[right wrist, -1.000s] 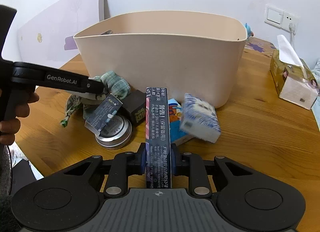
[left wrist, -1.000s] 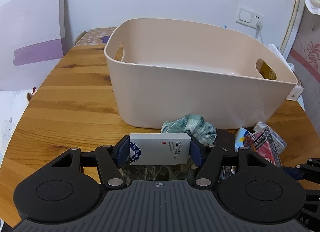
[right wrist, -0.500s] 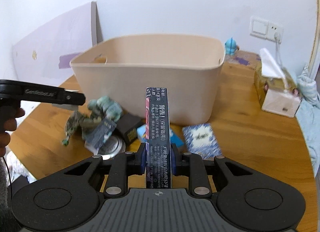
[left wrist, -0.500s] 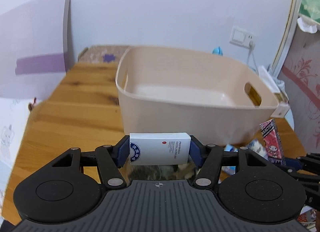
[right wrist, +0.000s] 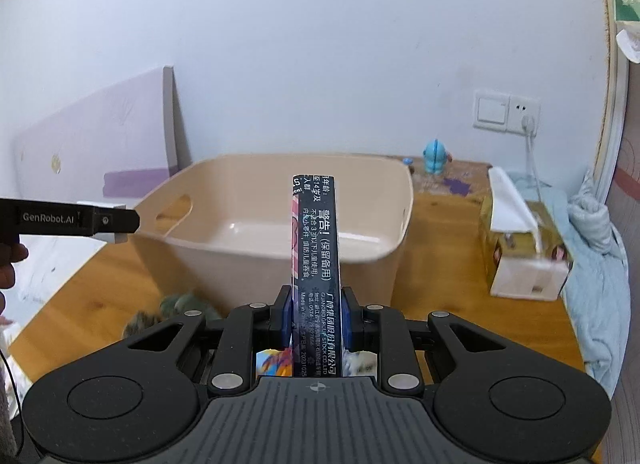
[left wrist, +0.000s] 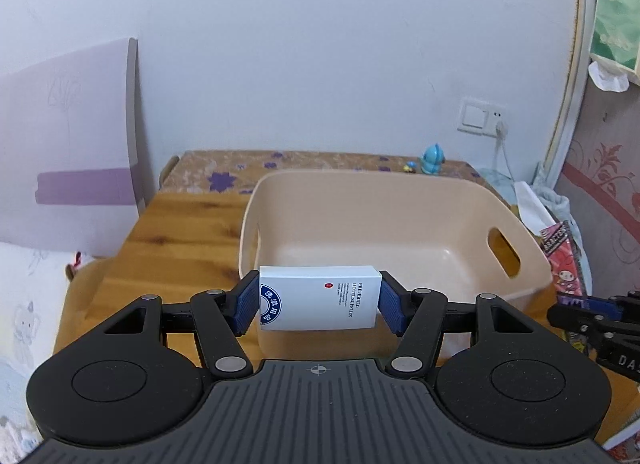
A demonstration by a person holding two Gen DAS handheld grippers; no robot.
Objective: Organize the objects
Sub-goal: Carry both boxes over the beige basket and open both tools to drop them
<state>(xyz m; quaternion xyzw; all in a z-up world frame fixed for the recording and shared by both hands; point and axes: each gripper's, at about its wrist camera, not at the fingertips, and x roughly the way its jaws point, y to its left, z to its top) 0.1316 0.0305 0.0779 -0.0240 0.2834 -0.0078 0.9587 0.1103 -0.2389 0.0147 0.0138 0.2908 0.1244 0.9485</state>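
Both grippers are rising since a second ago, so the beige bin (left wrist: 400, 232) now shows its bare floor at twelve o'clock. The left gripper (left wrist: 319, 300) is clamping a white box (left wrist: 319, 298) reading "PREFERRED HOTEL SUPPLIES". The right gripper (right wrist: 316, 318) is pinching a dark narrow pack (right wrist: 316, 264) printed "GUANGBO GROUP STOCK CO.,LTD".

On the white box (left wrist: 320, 298) we read "PREFERRED HOTEL SUPPLIES" in small print beside a round blue seal of Chinese characters. The dark narrow pack (right wrist: 316, 260) bears a Chinese warning, "GUANGBO GROUP STOCK CO.,LTD", "Made in China" and "2023". The left hand-held gripper (right wrist: 120, 219) reads "GenRobot.AI"; the right hand-held gripper (left wrist: 576, 314) shows only "DAS".
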